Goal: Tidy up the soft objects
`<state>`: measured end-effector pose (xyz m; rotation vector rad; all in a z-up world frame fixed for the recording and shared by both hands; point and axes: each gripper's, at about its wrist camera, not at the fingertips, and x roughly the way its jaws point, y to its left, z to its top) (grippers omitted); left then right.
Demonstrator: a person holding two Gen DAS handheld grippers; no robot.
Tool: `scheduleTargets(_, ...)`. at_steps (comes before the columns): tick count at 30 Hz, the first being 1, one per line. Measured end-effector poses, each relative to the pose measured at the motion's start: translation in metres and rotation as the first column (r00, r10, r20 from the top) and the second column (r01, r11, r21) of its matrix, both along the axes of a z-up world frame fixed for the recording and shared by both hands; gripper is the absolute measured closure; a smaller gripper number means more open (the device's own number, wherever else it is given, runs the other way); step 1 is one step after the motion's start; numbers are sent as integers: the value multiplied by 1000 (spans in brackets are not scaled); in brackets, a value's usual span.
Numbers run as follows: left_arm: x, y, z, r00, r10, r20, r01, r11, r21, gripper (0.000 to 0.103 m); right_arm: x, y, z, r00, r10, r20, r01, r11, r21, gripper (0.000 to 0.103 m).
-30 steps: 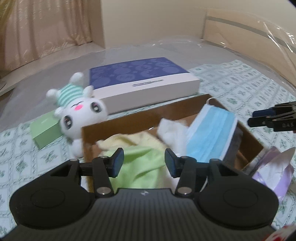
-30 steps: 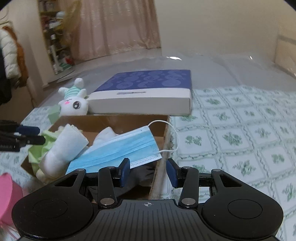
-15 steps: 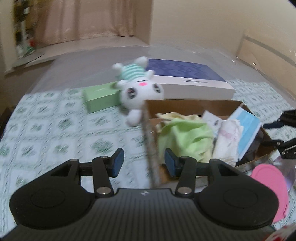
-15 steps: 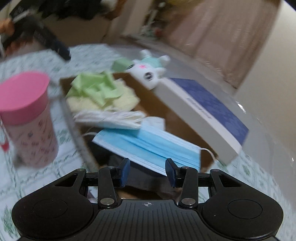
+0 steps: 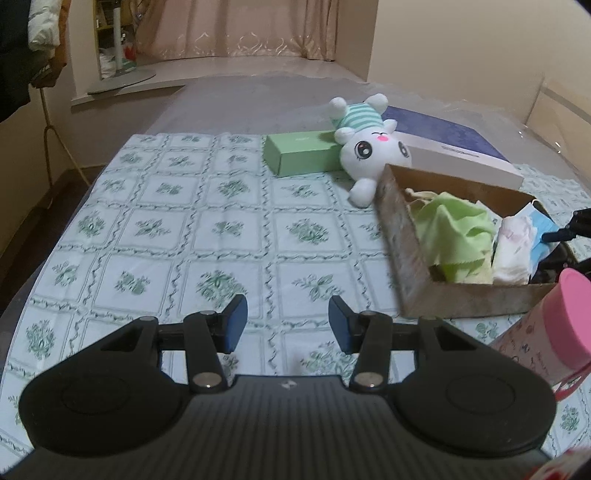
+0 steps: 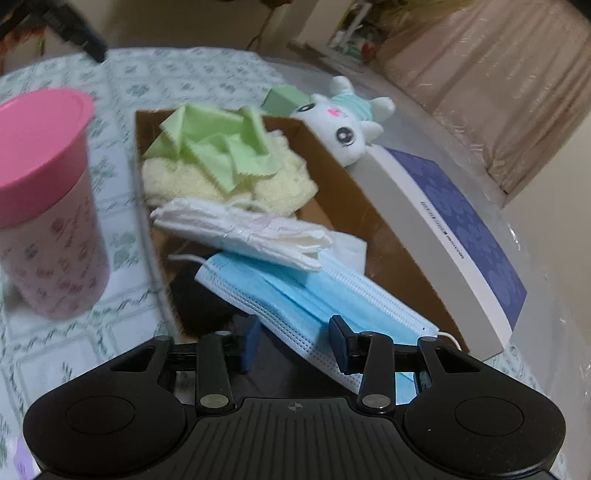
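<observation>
Clearly the step in hand belongs to the right tool (image 6: 293, 343): it hangs over the near end of the cardboard box (image 6: 354, 206), its jaws have just been closing, and the edge of the blue face mask (image 6: 321, 295) lies between them, though the pads do not yet seem to press on it. To do it well, I would catch the pleated edge itself, not the ear loop, and lift slowly so the white folded cloth (image 6: 243, 230) lying on the mask slides off rather than coming along. Deeper in the box sit the green cloth (image 6: 214, 147) and a yellow towel (image 6: 280, 184).

The left tool (image 5: 288, 325) is released and empty, over bare cloth beside the box.

A green-patterned tablecloth (image 5: 177, 229) covers the surface — a plush toy (image 5: 373, 151), a pink-lidded cup (image 6: 48, 206) and a purple-topped flat box (image 6: 454, 236) stand round the box. Beyond it, curtains (image 5: 258, 29) close off the room.
</observation>
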<state>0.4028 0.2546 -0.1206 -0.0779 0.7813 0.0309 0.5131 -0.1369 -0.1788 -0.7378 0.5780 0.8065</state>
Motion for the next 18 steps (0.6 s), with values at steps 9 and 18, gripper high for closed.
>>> scheduleTargets(9,-1,-2,-6,1000,4,3,-4,1000,-19,58,16,6,14,982,-174,-81,185,968,171,103)
scheduleTargets(18,-1,-9,-10,1000,-13,1,13,1000,-20,58,26,36,37,953,-259,-158,295,911,287,103)
